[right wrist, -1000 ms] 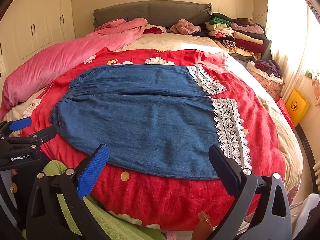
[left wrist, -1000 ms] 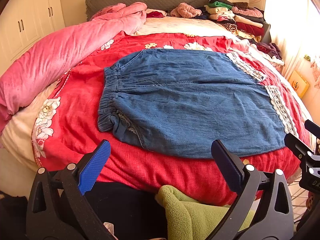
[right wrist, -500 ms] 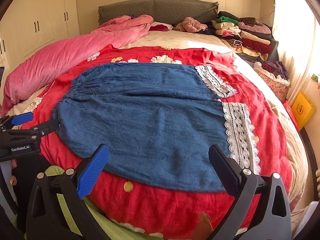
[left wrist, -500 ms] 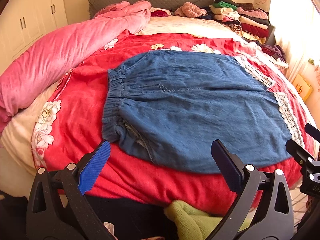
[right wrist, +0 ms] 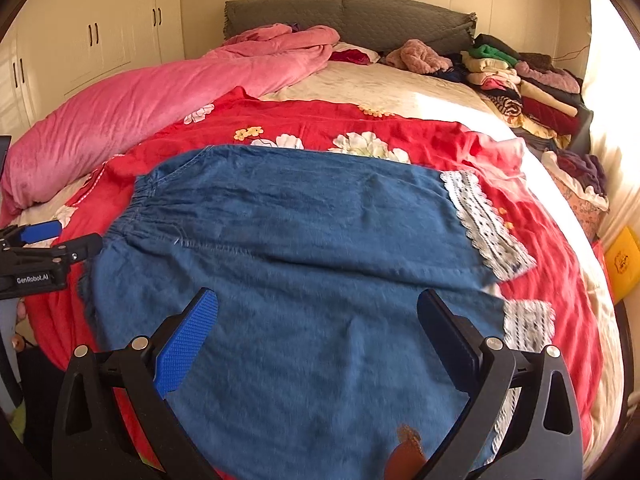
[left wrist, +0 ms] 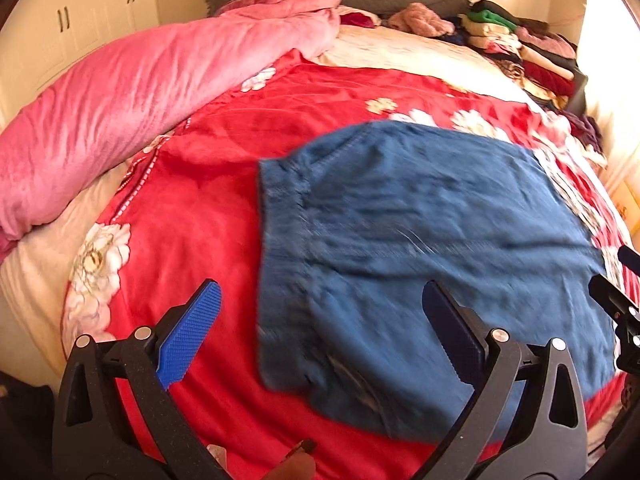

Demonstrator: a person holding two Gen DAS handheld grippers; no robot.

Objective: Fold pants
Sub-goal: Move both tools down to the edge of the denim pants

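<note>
Blue denim pants (left wrist: 432,240) with white lace cuffs lie spread flat on a red flowered blanket (left wrist: 192,208), waistband to the left, legs to the right. My left gripper (left wrist: 320,328) is open and empty, over the near waistband corner. My right gripper (right wrist: 318,332) is open and empty, over the near leg of the pants (right wrist: 312,248); the lace cuffs (right wrist: 484,220) lie to its right. Each gripper shows at the edge of the other's view: the left one (right wrist: 60,244), the right one (left wrist: 616,296).
A rolled pink duvet (right wrist: 152,92) runs along the bed's left side. Stacks of folded clothes (right wrist: 520,80) sit at the far right by the grey headboard (right wrist: 344,12). White wardrobes (right wrist: 92,36) stand on the left. A yellow box (right wrist: 622,260) lies on the floor on the right.
Both grippers have moved forward over the bed and now hang above the pants. The green cloth below the bed edge has dropped out of view. Both stay open.
</note>
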